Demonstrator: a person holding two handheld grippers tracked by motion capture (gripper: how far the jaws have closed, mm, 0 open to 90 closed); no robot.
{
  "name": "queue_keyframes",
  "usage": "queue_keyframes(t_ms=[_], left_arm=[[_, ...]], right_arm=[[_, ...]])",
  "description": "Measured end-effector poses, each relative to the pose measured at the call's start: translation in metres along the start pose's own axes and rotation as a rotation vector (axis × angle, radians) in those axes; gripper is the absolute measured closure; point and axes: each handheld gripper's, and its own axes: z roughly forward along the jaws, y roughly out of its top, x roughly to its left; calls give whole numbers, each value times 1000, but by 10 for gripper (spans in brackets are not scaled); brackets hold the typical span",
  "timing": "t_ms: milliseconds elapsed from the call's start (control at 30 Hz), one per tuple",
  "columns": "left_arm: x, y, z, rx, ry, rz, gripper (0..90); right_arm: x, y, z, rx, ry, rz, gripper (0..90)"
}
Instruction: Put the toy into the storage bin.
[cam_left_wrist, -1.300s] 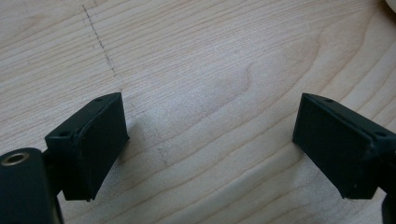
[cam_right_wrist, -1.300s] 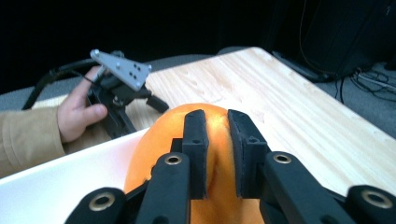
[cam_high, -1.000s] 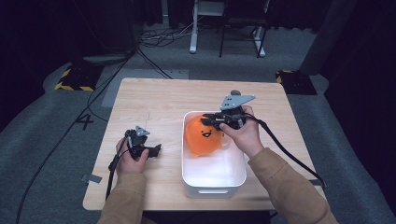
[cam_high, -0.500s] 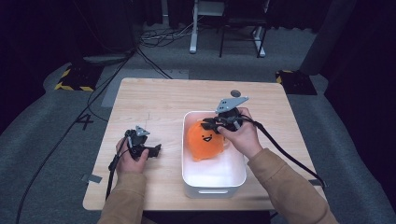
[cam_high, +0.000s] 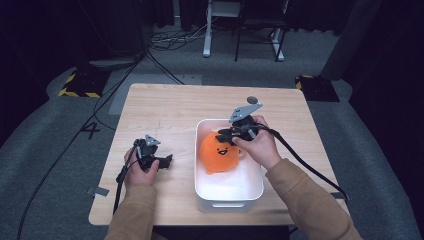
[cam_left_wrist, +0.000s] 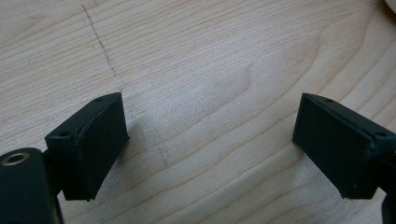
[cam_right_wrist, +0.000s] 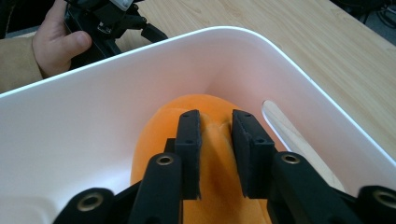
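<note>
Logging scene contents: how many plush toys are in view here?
1. An orange toy lies inside the white bin, pinched by the right tongs. The left tongs hold nothing. A small one under it could be hidden.

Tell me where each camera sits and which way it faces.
High view: above the person's side, facing forward and down on the table; both forearms, left gripper, right gripper.
Left gripper view: on the left gripper, facing bare wood.
Right gripper view: on the right gripper, facing the orange toy in the white bin.
High and right gripper views share toy and bin.
</note>
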Motion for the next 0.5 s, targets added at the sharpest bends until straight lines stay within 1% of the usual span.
queue_keyframes(t_ms=[167, 200, 233, 267, 367, 500], left_arm=[[0, 0, 0, 0, 0, 0, 104], [0, 0, 0, 0, 0, 0, 104], [0, 0, 0, 0, 0, -1, 104], [0, 0, 0, 0, 0, 0, 103], [0, 0, 0, 0, 0, 0, 104], [0, 0, 0, 0, 0, 0, 104]], right_arm=[[-3, -3, -1, -6, 4, 23, 672], [-3, -3, -1, -11, 6, 25, 645], [-3, -4, -1, -14, 6, 37, 624], [-4, -5, -2, -14, 3, 36, 604], [-6, -7, -2, -26, -4, 62, 540], [-7, -9, -4, -24, -6, 71, 474]])
